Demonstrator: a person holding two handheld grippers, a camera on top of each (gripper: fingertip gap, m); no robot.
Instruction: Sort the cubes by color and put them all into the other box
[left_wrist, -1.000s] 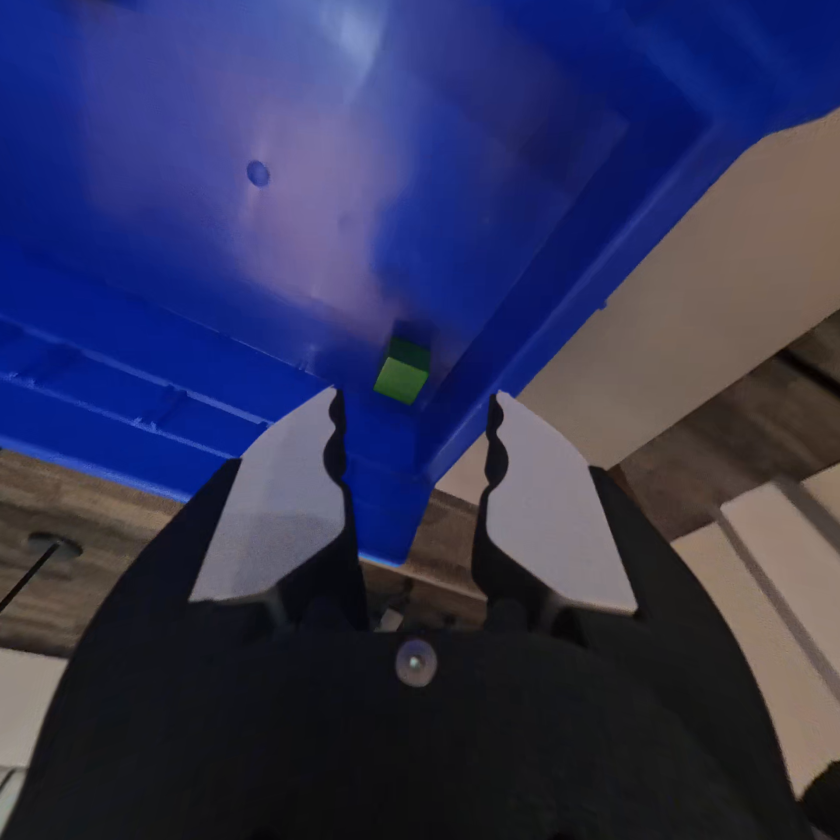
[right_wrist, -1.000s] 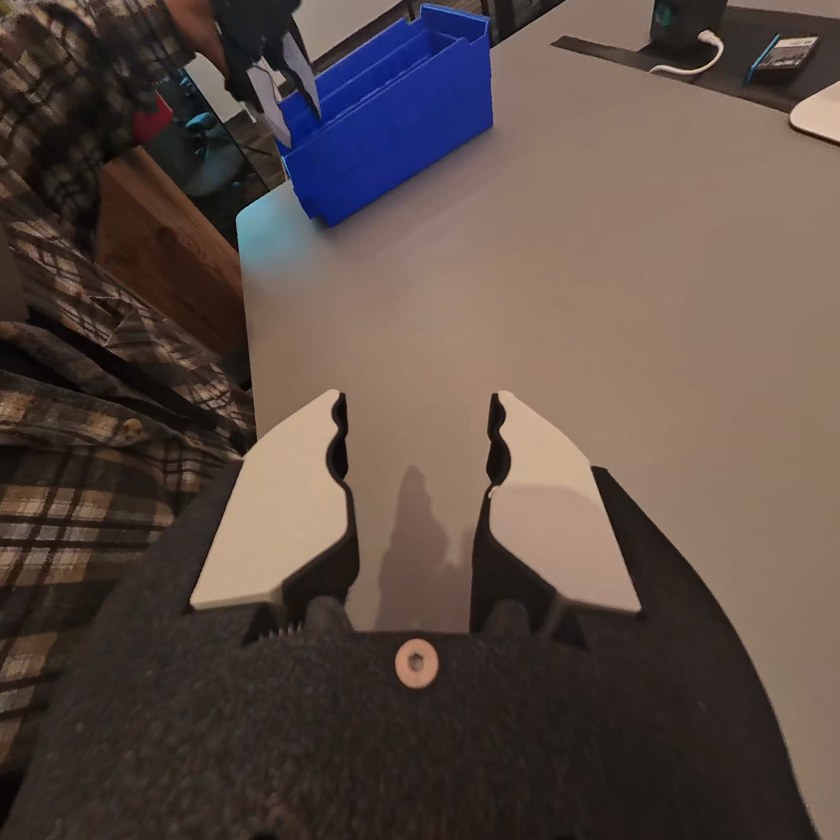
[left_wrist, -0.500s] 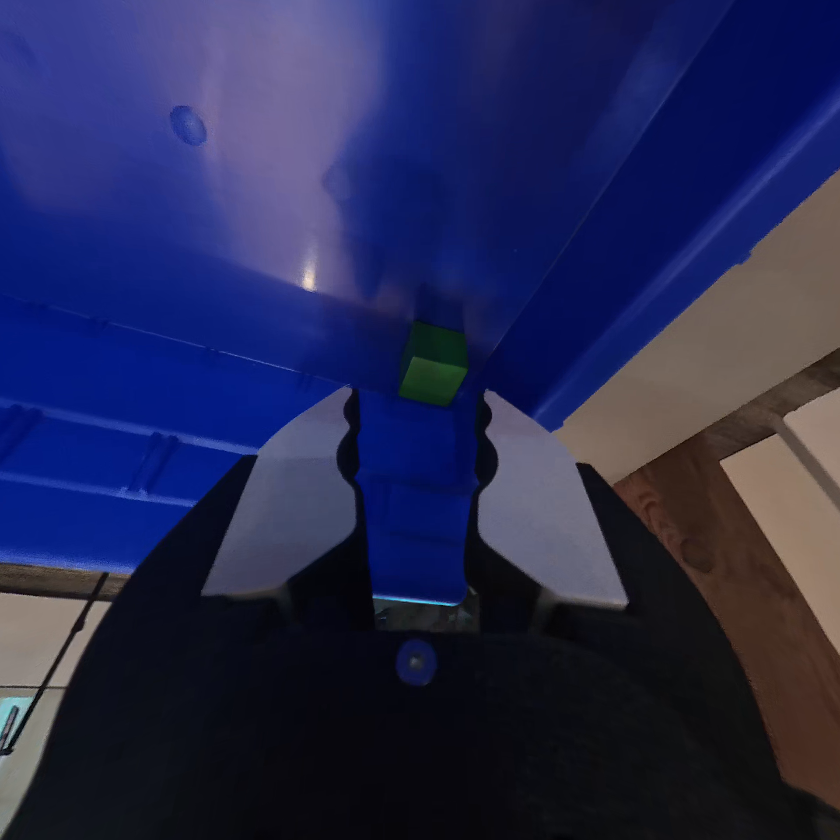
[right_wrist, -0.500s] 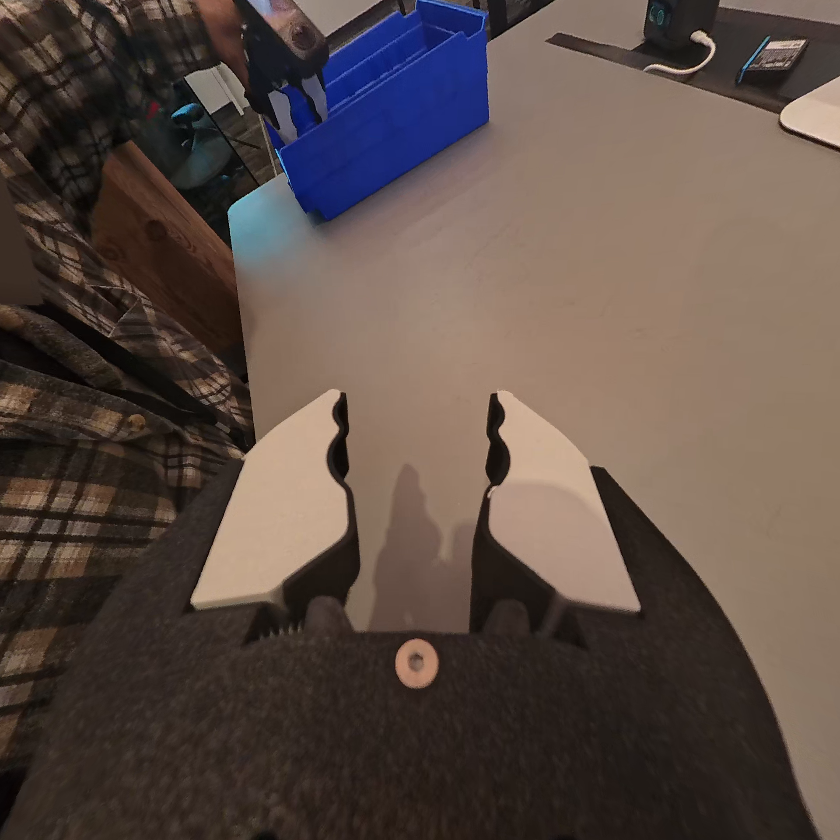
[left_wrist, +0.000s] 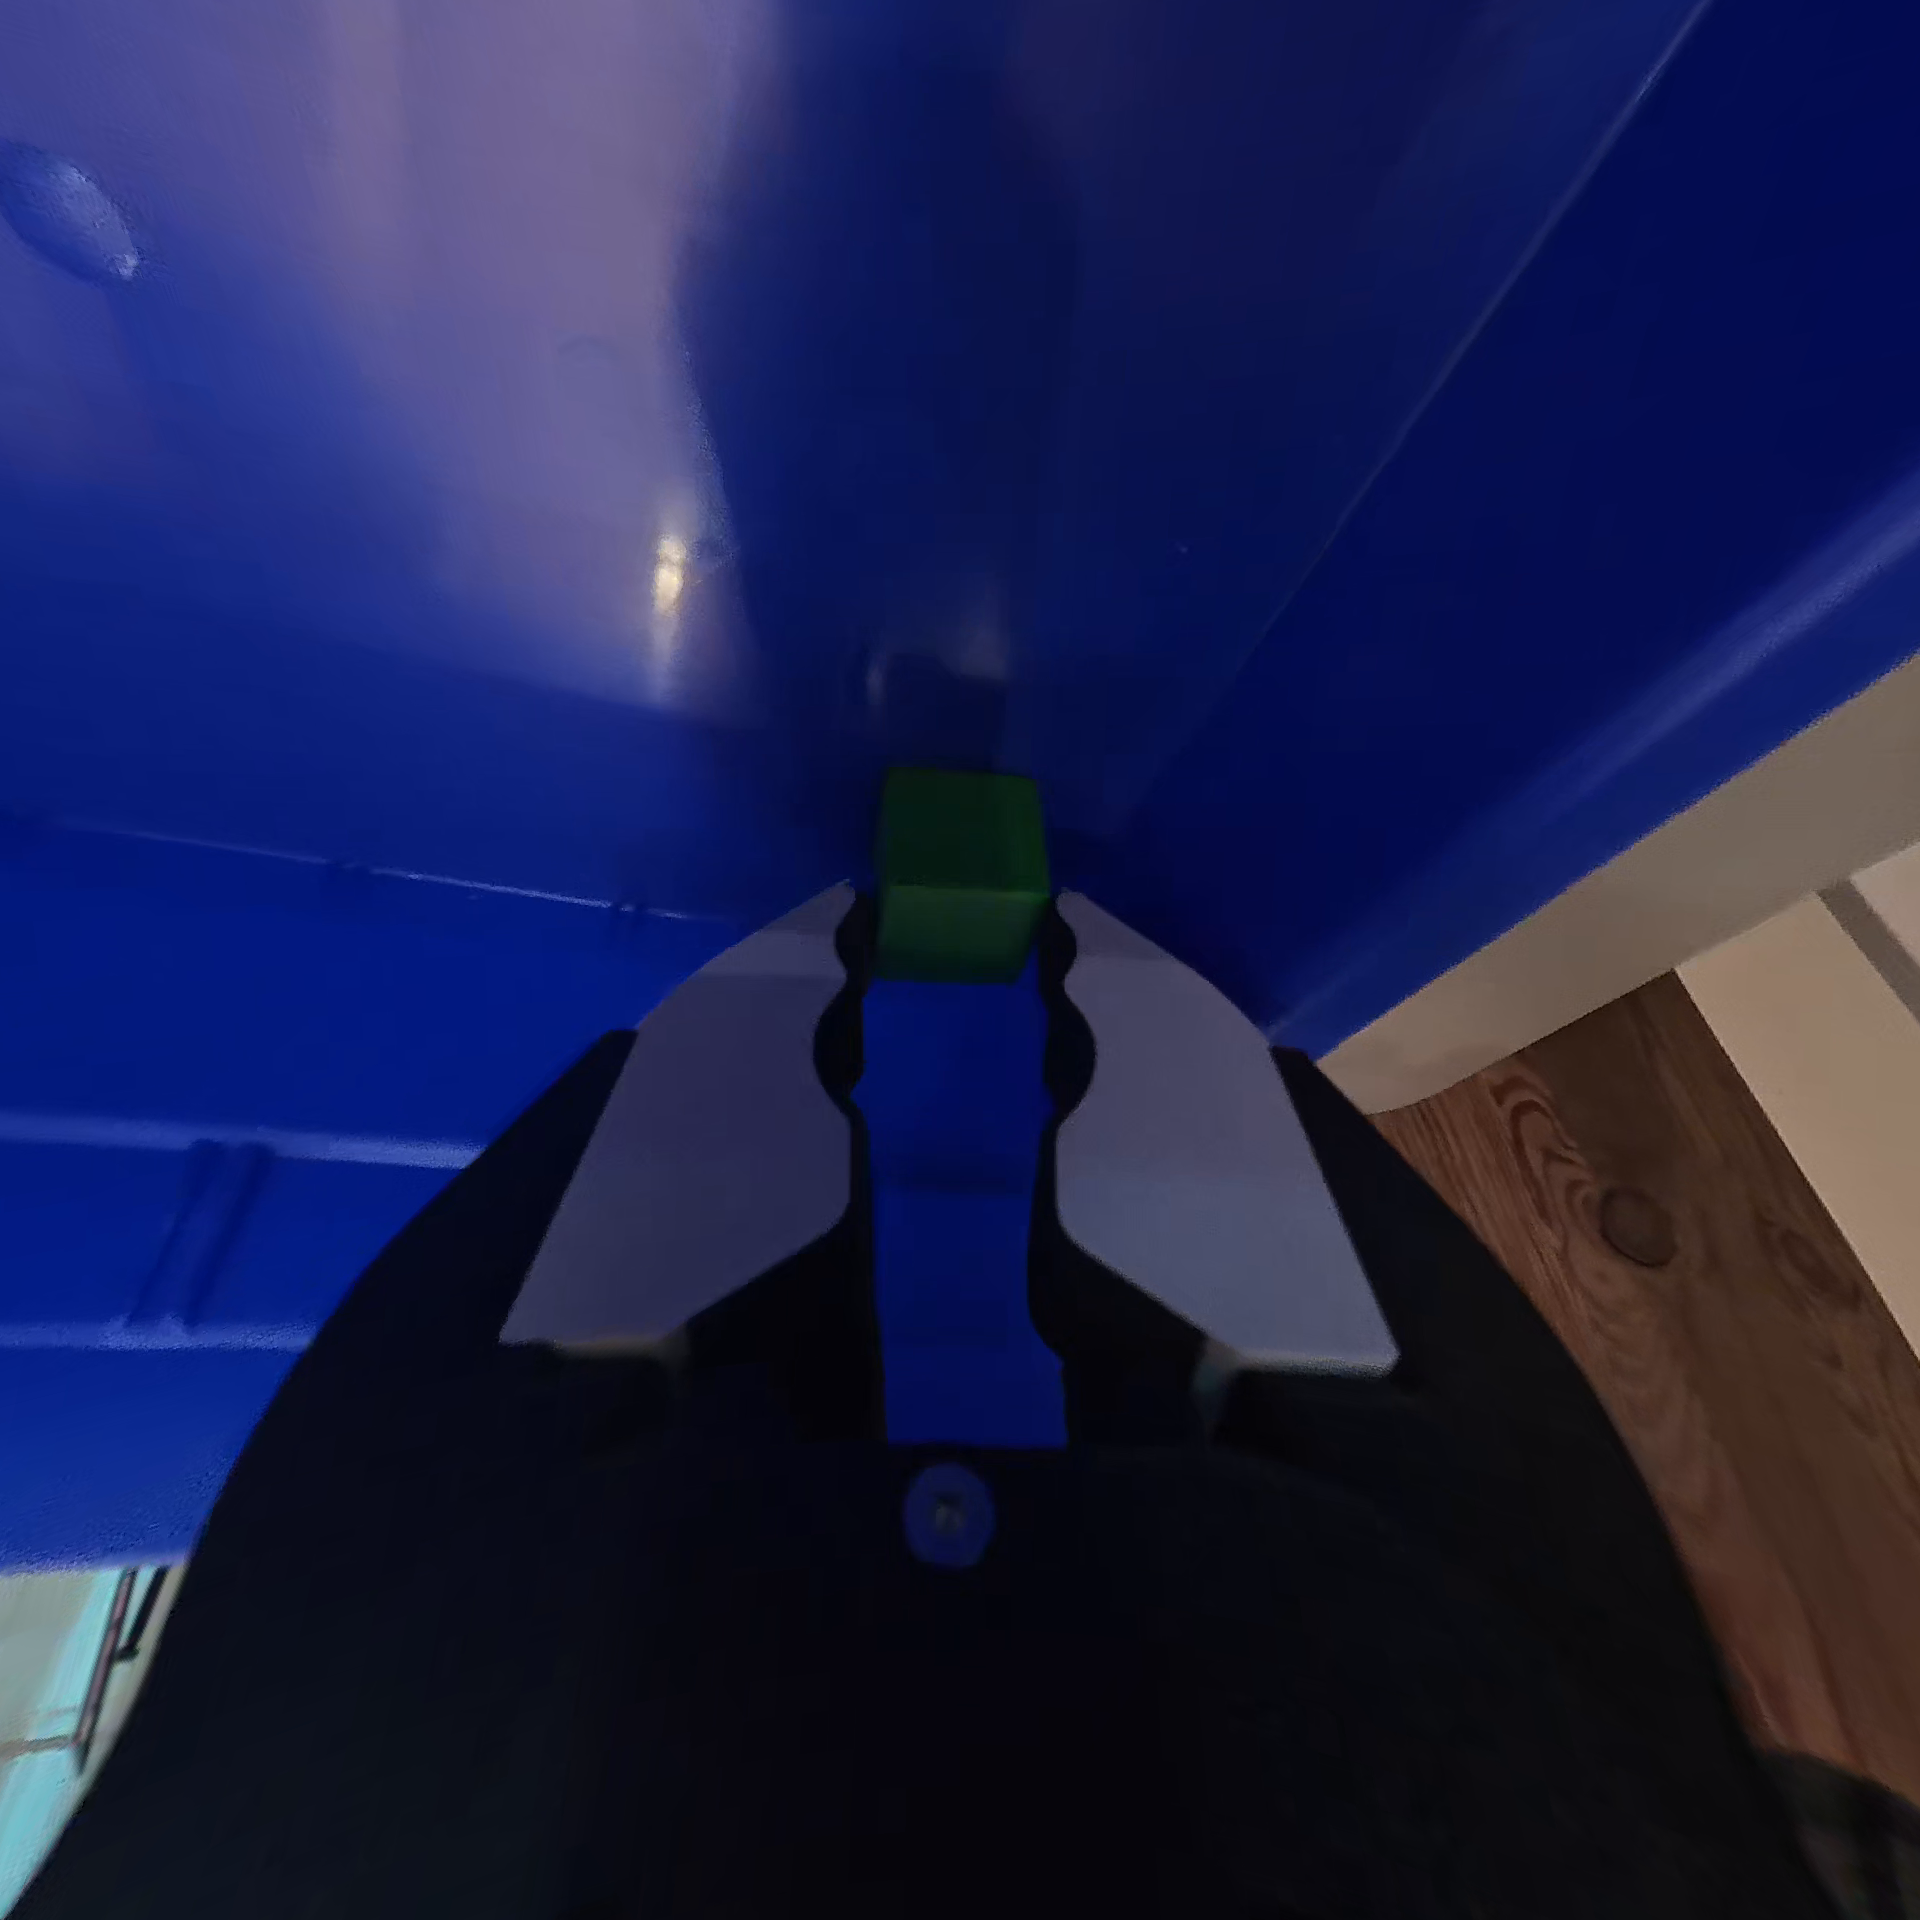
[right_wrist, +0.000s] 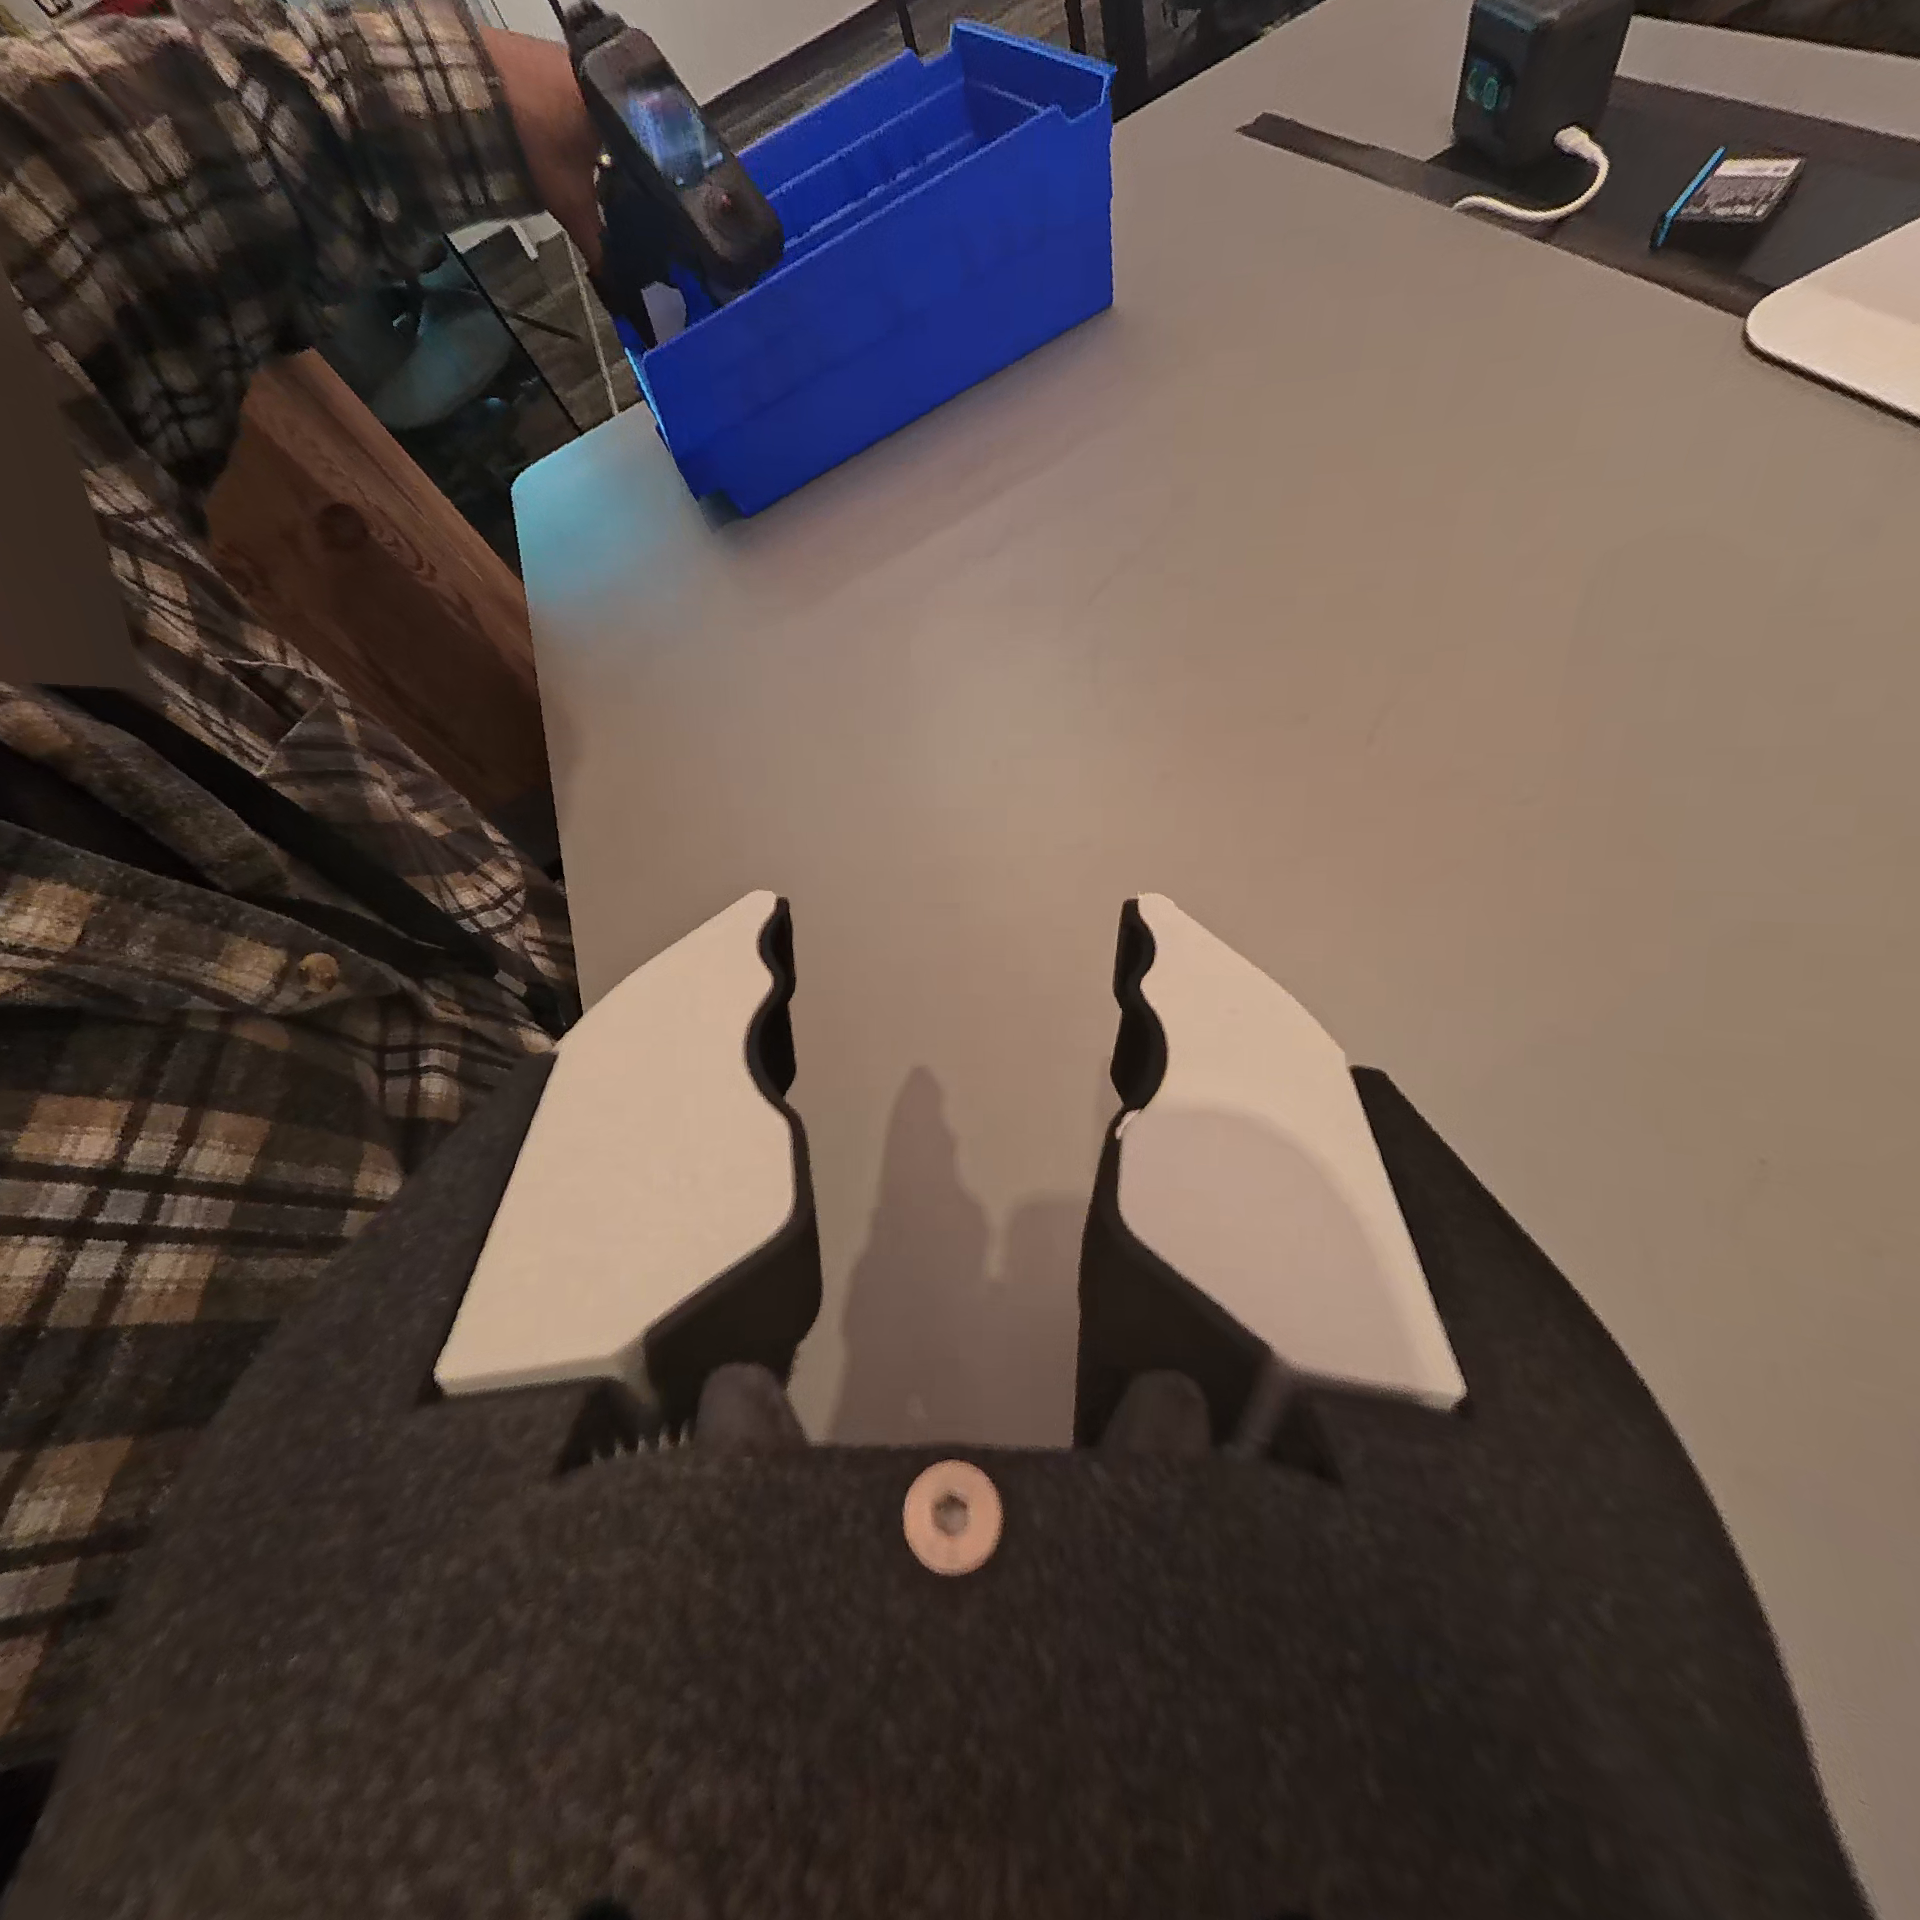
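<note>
A green cube (left_wrist: 958, 883) sits in a bottom corner of the blue box (left_wrist: 416, 468). My left gripper (left_wrist: 954, 906) is down inside the box, its two fingertips pressed against the cube's left and right sides. In the right wrist view the left gripper (right_wrist: 665, 301) dips into the near left end of the blue box (right_wrist: 935, 291), which stands at the table's far left corner. My right gripper (right_wrist: 951, 920) is open and empty, low over the grey table (right_wrist: 1299, 675). No other cubes or second box show.
A person's plaid sleeve (right_wrist: 208, 935) and a wooden cabinet (right_wrist: 384, 582) lie left of the table edge. A black device with a white cable (right_wrist: 1527, 83), a small dark blue-edged item (right_wrist: 1730, 197) and a white object (right_wrist: 1839, 322) sit at the far right.
My left gripper moved down into the box's corner and its fingers narrowed onto the green cube. My right gripper stayed open and barely shifted.
</note>
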